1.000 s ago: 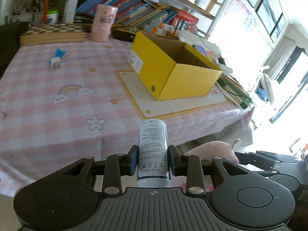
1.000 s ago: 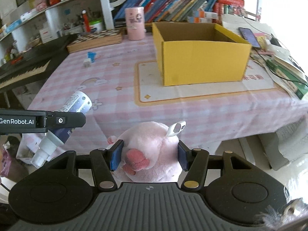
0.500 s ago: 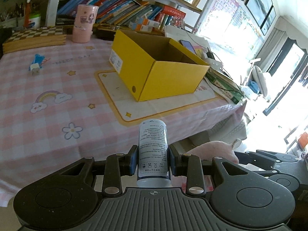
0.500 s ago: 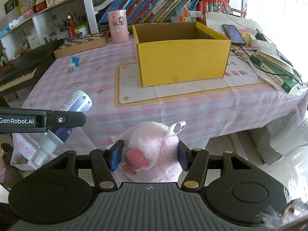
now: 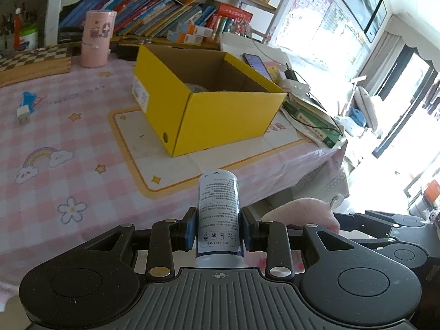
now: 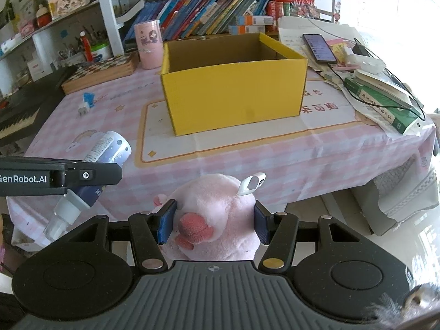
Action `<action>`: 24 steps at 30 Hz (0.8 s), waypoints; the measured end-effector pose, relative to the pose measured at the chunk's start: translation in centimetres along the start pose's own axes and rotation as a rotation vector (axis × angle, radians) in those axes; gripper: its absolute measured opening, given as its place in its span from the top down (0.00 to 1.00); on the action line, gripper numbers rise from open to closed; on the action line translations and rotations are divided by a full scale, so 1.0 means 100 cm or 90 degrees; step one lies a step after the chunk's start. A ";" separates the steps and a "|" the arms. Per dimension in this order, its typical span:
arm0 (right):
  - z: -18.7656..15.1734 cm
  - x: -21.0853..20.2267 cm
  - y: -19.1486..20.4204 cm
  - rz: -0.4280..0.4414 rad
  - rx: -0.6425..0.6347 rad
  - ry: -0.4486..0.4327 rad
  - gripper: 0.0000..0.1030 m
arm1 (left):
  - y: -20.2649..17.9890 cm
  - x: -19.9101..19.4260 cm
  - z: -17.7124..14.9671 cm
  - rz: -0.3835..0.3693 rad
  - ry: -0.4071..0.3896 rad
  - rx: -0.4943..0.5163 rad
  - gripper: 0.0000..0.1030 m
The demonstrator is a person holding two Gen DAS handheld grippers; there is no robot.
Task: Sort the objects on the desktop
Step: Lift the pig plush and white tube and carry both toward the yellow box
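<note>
Both tools have come nearer to the yellow box [image 6: 233, 88] on the bench [image 6: 316, 148]. Left tool [image 5: 218, 229] clamps a spray bottle [image 5: 218, 214]; right tool [image 6: 214, 221] squeezes a pink plush toy [image 6: 217, 214], both before the bench edge.

A table [image 6: 275, 159] under a pink checked cloth [image 5: 55, 126] fills the middle of the room. Behind its far edge stands a white shelf unit [image 6: 107, 13] packed with books [image 6: 203, 13]. A black keyboard [image 6: 16, 110] sits off the left edge. Bright daylight pours through tall windows [image 5: 398, 63] on the right onto a pale glossy floor [image 6: 385, 247].
</note>
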State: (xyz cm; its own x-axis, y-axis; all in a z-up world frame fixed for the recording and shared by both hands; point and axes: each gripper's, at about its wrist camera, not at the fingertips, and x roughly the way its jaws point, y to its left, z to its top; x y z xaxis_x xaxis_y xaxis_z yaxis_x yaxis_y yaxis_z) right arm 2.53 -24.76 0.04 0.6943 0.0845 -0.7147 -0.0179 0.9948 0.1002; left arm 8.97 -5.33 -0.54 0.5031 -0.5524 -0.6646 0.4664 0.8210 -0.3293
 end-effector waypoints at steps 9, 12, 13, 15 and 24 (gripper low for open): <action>0.014 0.011 -0.025 0.007 0.006 0.003 0.47 | -0.013 0.022 0.016 0.002 0.008 0.009 0.70; 0.020 0.016 -0.035 0.006 0.007 0.000 0.47 | -0.020 0.031 0.022 0.002 0.011 0.018 0.70; 0.022 0.017 -0.038 0.006 0.007 -0.001 0.47 | -0.022 0.034 0.024 0.001 0.011 0.020 0.70; 0.028 0.021 -0.046 0.004 0.006 -0.005 0.47 | -0.027 0.040 0.029 0.000 0.011 0.024 0.70; 0.063 0.029 -0.085 -0.002 -0.007 -0.046 0.47 | -0.046 0.066 0.058 -0.024 -0.019 0.016 0.70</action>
State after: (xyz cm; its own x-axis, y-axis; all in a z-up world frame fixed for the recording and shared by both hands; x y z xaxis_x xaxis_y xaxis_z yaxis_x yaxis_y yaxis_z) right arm 9.24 -33.32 1.54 0.7443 0.0768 -0.6634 -0.0229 0.9957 0.0896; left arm 14.35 -13.61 0.48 0.5056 -0.5872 -0.6321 0.5035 0.7958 -0.3365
